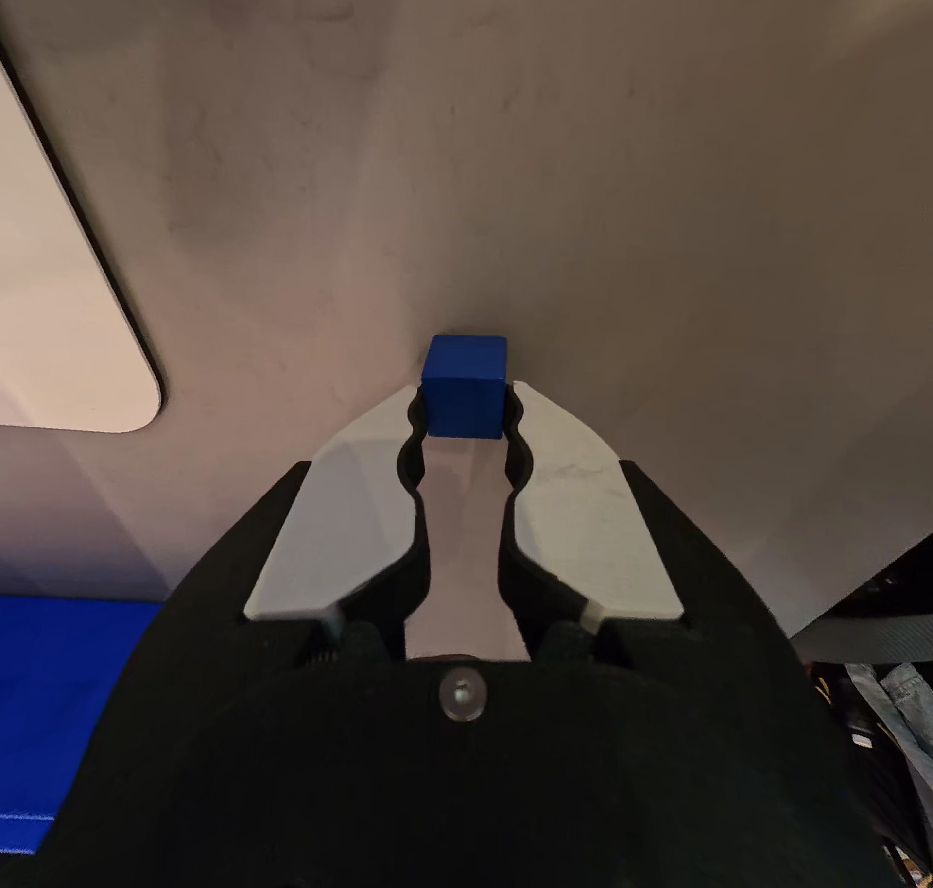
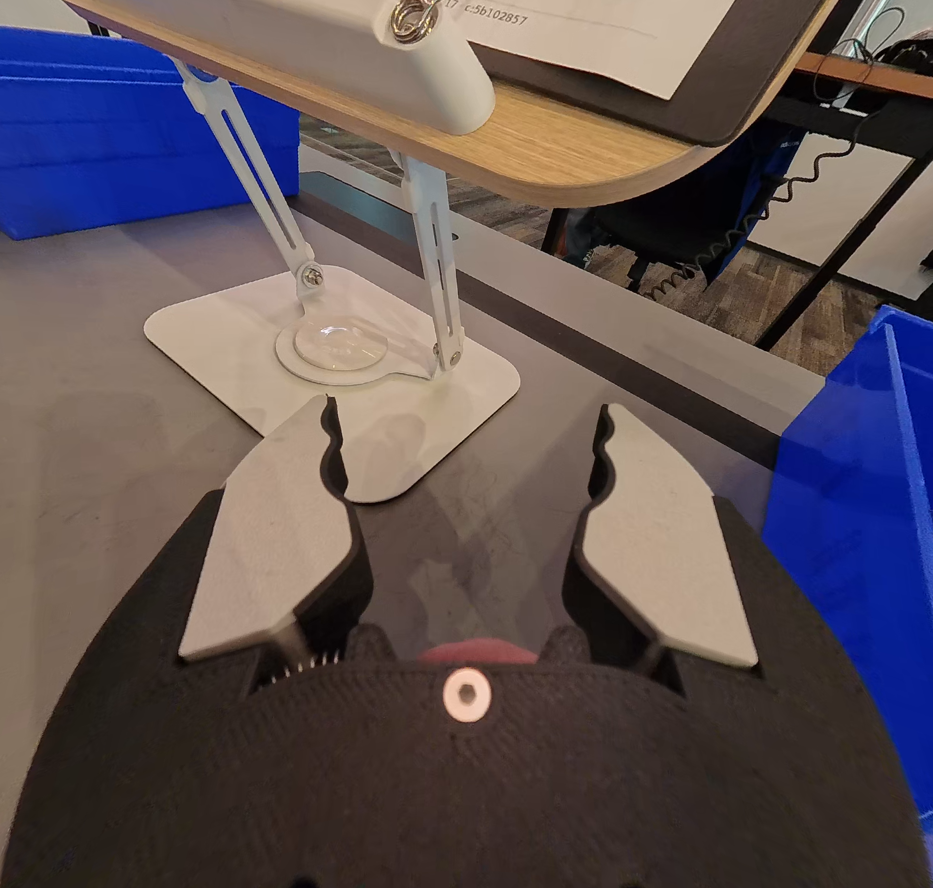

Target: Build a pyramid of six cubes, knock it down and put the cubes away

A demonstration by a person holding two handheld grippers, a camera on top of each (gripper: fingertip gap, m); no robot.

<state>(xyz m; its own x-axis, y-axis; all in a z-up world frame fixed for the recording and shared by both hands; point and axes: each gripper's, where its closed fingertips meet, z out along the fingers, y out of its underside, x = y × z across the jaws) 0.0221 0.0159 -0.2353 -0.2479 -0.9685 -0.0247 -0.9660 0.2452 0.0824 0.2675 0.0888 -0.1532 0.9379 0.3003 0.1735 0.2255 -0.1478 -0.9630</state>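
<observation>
In the left wrist view my left gripper (image 1: 464,399) is shut on a blue cube (image 1: 464,389), pinched between the two fingertips over the grey table (image 1: 555,182); I cannot tell whether the cube touches the table. In the right wrist view my right gripper (image 2: 467,409) is open and empty, low over the grey table (image 2: 91,409), pointing at the white base plate of a stand (image 2: 242,329). No other cubes show in either view.
A white stand with a wooden board and a clipboard (image 2: 555,147) overhangs the table. Blue bins stand at the back left (image 2: 126,142) and at the right (image 2: 858,485). The white plate's corner (image 1: 60,308) and a blue bin (image 1: 60,712) lie left of my left gripper.
</observation>
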